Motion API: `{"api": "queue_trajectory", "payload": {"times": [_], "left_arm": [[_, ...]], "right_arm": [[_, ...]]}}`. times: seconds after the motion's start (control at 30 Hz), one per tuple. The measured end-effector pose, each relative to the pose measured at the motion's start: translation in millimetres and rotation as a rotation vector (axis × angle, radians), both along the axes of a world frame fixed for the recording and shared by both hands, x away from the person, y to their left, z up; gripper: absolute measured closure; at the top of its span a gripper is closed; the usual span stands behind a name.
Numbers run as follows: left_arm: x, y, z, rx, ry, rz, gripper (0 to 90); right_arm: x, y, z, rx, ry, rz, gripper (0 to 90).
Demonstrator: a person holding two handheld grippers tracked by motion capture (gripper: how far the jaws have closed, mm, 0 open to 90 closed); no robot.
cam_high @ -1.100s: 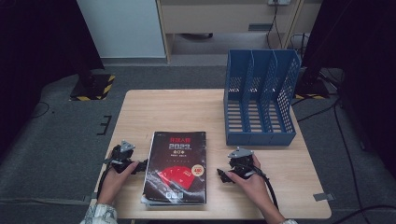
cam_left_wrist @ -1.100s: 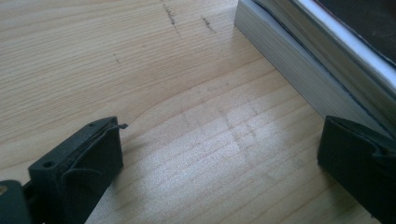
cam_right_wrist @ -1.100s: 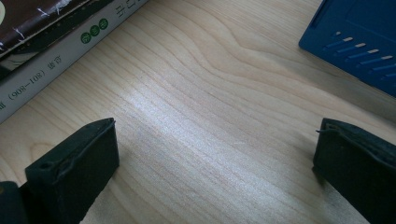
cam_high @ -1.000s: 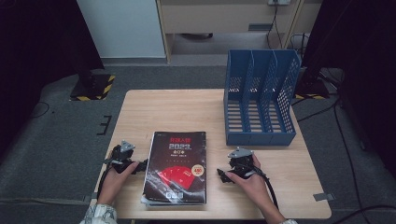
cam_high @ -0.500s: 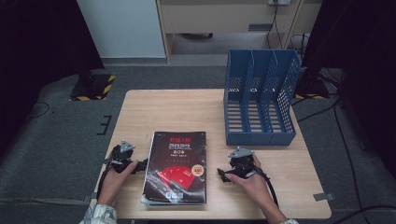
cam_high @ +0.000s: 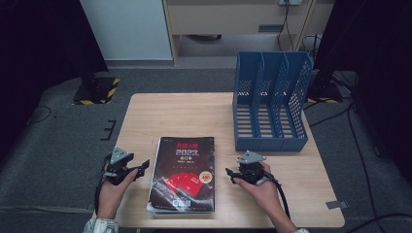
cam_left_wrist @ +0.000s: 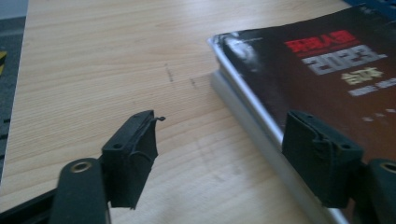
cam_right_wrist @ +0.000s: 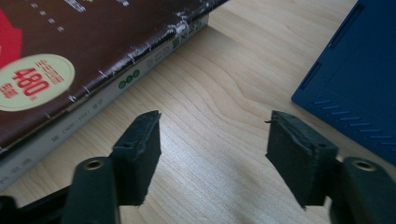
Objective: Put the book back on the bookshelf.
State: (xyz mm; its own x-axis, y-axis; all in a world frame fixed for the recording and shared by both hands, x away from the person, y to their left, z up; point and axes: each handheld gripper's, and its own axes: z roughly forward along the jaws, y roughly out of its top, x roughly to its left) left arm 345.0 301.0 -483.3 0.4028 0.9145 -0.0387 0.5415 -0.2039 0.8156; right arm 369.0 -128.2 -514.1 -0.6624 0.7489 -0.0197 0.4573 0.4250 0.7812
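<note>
From the high view, my left gripper (cam_high: 144, 168) and right gripper (cam_high: 229, 172) flank the dark-covered red-printed book (cam_high: 183, 174), bottom centre. In each gripper view, jaws have just been narrowing, released, nothing between them; I expect they'll grasp its edges.

A dark magazine (cam_high: 183, 174) lying flat on the pale wooden surface (cam_high: 184, 114) carries "2023" in large grey figures (cam_left_wrist: 343, 59) on its cover, beneath a line of red characters (cam_left_wrist: 322, 43) too blurred to read. Lower on the cover, a round cream sticker (cam_right_wrist: 33, 81) reads "480" in red. Small print and a green mark (cam_right_wrist: 129, 80) run along the white spine, too small to make out
</note>
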Motion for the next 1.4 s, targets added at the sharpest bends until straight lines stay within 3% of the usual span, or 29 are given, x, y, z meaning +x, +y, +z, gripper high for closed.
{"api": "queue_trajectory", "payload": {"times": [0.1,0.17,0.23,0.3,0.47,0.57,0.77,1.0,1.13,1.4], "left_arm": [[-5.9,-10.6,5.2,-0.018,-0.019,-0.029,32.9],[-3.2,-18.5,4.0,-0.023,0.001,-0.048,37.9],[0.4,-26.0,0.9,0.001,0.025,-0.066,42.8],[3.7,-30.4,-1.7,-0.018,0.047,-0.082,45.3],[9.5,-37.1,-9.0,-0.005,0.067,-0.093,49.4],[10.8,-40.2,-12.5,0.005,0.076,-0.1,47.7],[14.5,-40.8,-19.2,-0.031,0.089,-0.088,30.6],[15.9,-40.3,-23.4,-0.096,0.143,-0.107,34.9],[16.2,-41.5,-22.1,-0.072,0.14,-0.116,36.0],[16.3,-45.2,-20.5,-0.04,0.125,-0.139,36.7]], "right_arm": [[-2.5,-2.8,4.4,0.029,-0.008,0.01,44.6],[-4.3,-3.4,6.8,0.052,-0.005,0.018,48.7],[-6.0,-2.6,9.0,0.053,-0.02,0.029,53.5],[-7.1,-0.9,10.6,0.056,-0.023,0.044,58.4],[-9.6,5.7,10.6,0.063,-0.017,0.086,62.3],[-11.4,10.9,9.8,0.061,-0.009,0.108,60.9],[-14.1,18.1,7.2,0.061,0.013,0.144,51.7],[-16.1,26.1,7.4,0.048,0.024,0.183,39.6],[-17.2,29.4,5.7,0.032,0.026,0.196,37.0],[-16.8,30.0,7.0,0.06,0.041,0.21,35.0]]}}
